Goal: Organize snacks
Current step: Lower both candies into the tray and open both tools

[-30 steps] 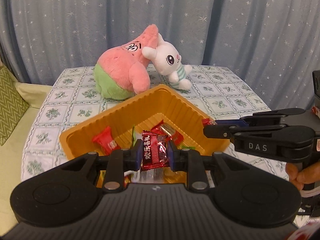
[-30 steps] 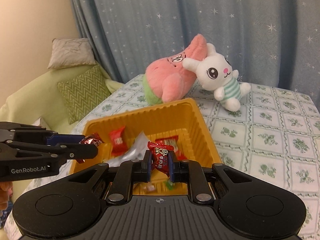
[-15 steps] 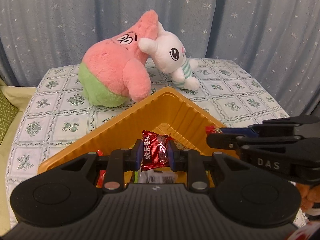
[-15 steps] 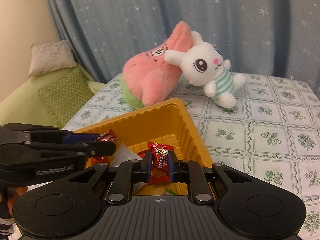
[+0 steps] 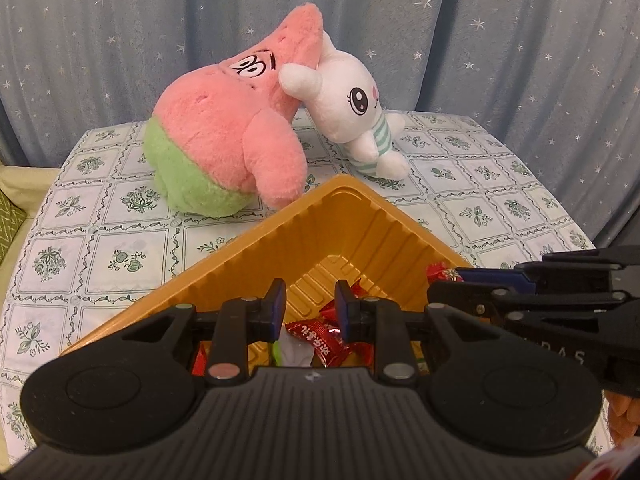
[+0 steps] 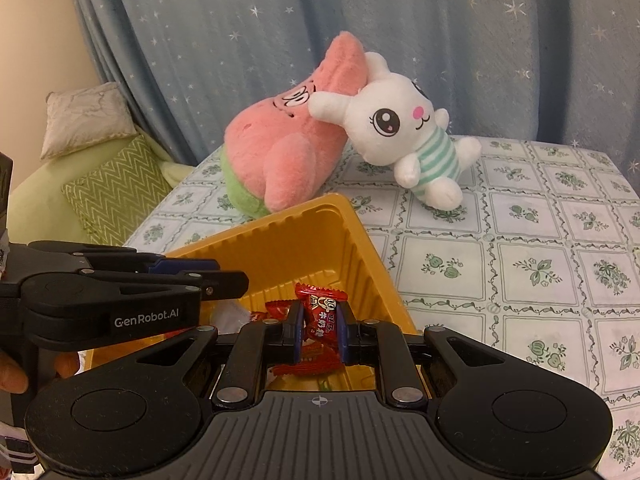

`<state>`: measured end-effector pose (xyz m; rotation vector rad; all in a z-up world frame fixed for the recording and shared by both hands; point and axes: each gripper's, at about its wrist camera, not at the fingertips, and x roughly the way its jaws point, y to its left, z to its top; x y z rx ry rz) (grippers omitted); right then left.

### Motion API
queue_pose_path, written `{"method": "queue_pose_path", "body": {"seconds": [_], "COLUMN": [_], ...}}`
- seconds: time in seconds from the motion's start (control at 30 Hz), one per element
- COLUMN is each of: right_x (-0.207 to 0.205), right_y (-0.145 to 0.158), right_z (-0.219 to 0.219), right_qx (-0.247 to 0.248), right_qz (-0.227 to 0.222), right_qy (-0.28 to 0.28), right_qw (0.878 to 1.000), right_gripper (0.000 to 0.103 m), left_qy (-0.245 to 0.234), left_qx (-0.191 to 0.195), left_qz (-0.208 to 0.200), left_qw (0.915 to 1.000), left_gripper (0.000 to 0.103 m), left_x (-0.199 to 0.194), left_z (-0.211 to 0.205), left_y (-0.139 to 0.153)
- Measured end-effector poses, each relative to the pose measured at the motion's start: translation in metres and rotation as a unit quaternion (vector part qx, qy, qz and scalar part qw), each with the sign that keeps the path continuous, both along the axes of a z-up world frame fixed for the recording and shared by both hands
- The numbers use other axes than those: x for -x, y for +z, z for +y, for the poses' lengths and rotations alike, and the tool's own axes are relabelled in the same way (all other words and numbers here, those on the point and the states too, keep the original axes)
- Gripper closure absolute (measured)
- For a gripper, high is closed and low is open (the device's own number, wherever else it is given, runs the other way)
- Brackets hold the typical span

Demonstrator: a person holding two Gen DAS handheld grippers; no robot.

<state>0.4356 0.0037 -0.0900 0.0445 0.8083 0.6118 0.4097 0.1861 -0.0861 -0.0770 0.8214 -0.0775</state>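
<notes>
- A ribbed orange plastic tray [image 5: 362, 220] is seen standing on a white tablecloth with a green floral check [image 5: 120, 256], one corner turned towards the back of the table
- The left gripper [image 5: 310, 306] is held over the near part of the tray; its blue pads are parted by a narrow gap, nothing is pinched between them, and the tray floor is seen through the gap
- A red foil sweet with white lettering [image 5: 316, 336] is found loose in the tray just below those pads, among other red wrappers and a white one
- The right gripper [image 6: 318, 322] is clenched on a red wrapped candy printed with white and yellow characters [image 6: 322, 314], which is held upright above the tray floor, inside the tray's right wall
- The two grippers are placed side by side over the tray, tips near but apart
- A pink and green starfish plush [image 5: 224, 140] is noted just behind the tray's far corner, with a white rabbit plush in a striped shirt [image 5: 352, 108] leaning against it
- A blue star-print curtain [image 5: 120, 40] is hung behind the tray and table
</notes>
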Motion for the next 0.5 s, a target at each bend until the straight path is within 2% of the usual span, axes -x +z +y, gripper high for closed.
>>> {"method": "queue_pose_path", "body": {"seconds": [0.43, 0.5], "right_x": [-0.007, -0.008], "right_y": [0.000, 0.002], "right_z": [0.011, 0.014], "right_qx": [0.000, -0.002], "right_qz": [-0.004, -0.010], "right_qy": [-0.003, -0.004], "right_qw": [1.000, 1.000], "right_gripper": [0.086, 0.086], "left_qy": [0.009, 0.009], "left_qx": [0.019, 0.020], "left_qz": [0.004, 0.004], "left_qw": [0.9998, 0.9997], "left_gripper": [0.079, 0.075], "left_x": [0.024, 0.029], "left_z": [0.021, 0.023], "left_y": [0.006, 0.007]}}
